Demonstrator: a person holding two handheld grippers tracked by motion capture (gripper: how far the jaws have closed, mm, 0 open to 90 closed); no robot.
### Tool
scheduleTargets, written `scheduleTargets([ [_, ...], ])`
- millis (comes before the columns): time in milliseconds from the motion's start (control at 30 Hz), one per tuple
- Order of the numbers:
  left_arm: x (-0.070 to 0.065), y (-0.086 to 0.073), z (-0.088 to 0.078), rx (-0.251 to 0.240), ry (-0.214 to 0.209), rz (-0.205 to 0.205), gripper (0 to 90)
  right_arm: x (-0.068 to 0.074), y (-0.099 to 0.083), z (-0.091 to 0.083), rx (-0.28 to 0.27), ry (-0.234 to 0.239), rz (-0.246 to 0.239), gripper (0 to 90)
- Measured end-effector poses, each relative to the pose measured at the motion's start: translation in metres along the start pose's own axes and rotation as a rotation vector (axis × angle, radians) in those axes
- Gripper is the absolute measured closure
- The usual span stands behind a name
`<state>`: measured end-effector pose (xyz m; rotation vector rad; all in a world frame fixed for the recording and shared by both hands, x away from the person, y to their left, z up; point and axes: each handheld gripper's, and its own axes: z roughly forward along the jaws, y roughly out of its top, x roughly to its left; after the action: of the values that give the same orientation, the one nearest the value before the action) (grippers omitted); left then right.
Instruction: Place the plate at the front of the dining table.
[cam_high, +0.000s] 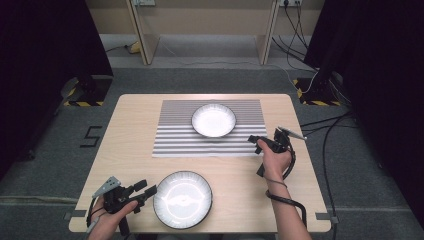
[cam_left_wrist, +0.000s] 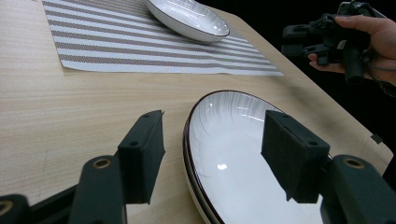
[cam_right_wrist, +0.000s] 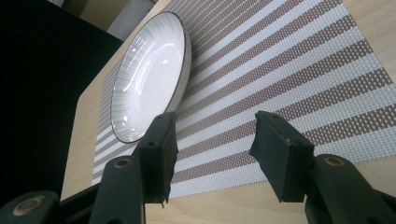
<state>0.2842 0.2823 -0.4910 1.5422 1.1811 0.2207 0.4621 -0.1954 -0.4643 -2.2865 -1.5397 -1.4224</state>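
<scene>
1. Left gripper (cam_high: 145, 192) – jaws apart, empty, at the near left rim of the plate (cam_high: 183, 199), which lies flat on the bare table (cam_high: 135, 125) near the front edge. As it looks, the next step is to grip that rim: straddle it squarely, close firmly, lift level
2. Right gripper (cam_high: 255, 142) – jaws apart, empty, at the mat (cam_high: 175, 142) edge; keep clear
3. Bowl (cam_high: 213, 120) sits on the mat, farther back – avoid contact

Each hand-held gripper, the left hand-held gripper (cam_high: 146, 189) and the right hand-held gripper (cam_high: 256, 142), is black, with two square padded jaws and brass-coloured screws behind them. A grey three-cornered plate sits on top, and a black cable trails back along the bare forearm
</scene>
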Motion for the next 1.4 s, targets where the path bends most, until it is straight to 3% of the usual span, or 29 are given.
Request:
scheduleTargets([
  [400,-0.002,0.000,0.000,0.002,0.000,0.004,38.6,0.003,-0.008,-0.011,-0.001,0.019,-0.012,49.4],
  [1400,-0.003,-0.001,-0.001,0.001,-0.001,0.007,38.6,-0.010,-0.039,-0.039,0.012,0.027,-0.056,49.3],
])
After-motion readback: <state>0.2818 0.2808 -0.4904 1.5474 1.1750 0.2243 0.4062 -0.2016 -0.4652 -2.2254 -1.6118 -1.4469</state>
